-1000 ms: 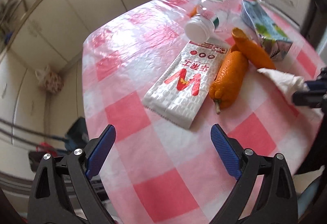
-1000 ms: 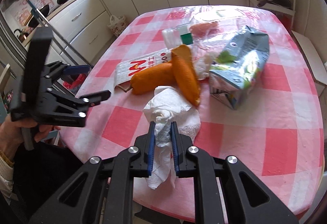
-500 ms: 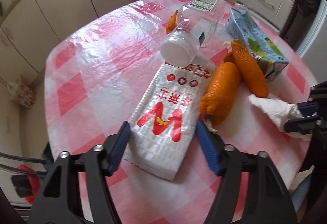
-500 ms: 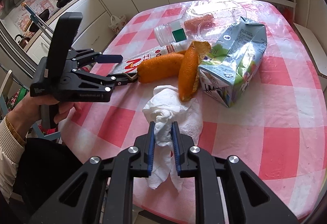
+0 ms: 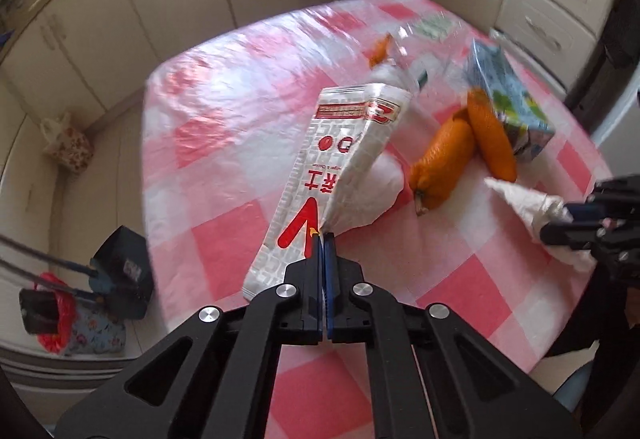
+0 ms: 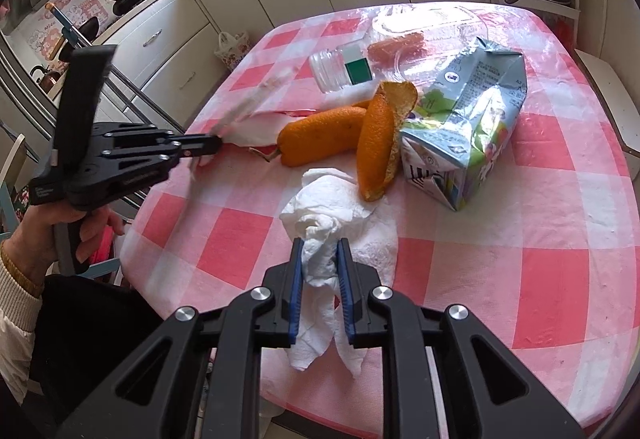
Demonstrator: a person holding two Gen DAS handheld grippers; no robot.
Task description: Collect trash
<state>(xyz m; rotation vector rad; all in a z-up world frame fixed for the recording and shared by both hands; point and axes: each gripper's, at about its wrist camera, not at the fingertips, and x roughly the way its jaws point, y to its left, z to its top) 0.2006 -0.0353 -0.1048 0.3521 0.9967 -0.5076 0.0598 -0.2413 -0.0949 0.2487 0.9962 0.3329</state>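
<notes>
White-and-red plastic wrapper [image 5: 340,163] is pinched in the left gripper [image 5: 323,235] — long axis rising away; right gripper [image 6: 320,251] clamps the white crumpled tissue [image 6: 328,215].

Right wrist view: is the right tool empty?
No, the right tool is clamped on a crumpled white paper towel, which bulges between its blue pads above the checked tablecloth.

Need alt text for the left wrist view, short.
The left gripper has its jaws shut on the edge of a white plastic wrapper with red print, lifting it off the pink-and-white checked tablecloth. Behind lie orange peels and a crushed blue drink carton; the right gripper holds a white tissue.
</notes>
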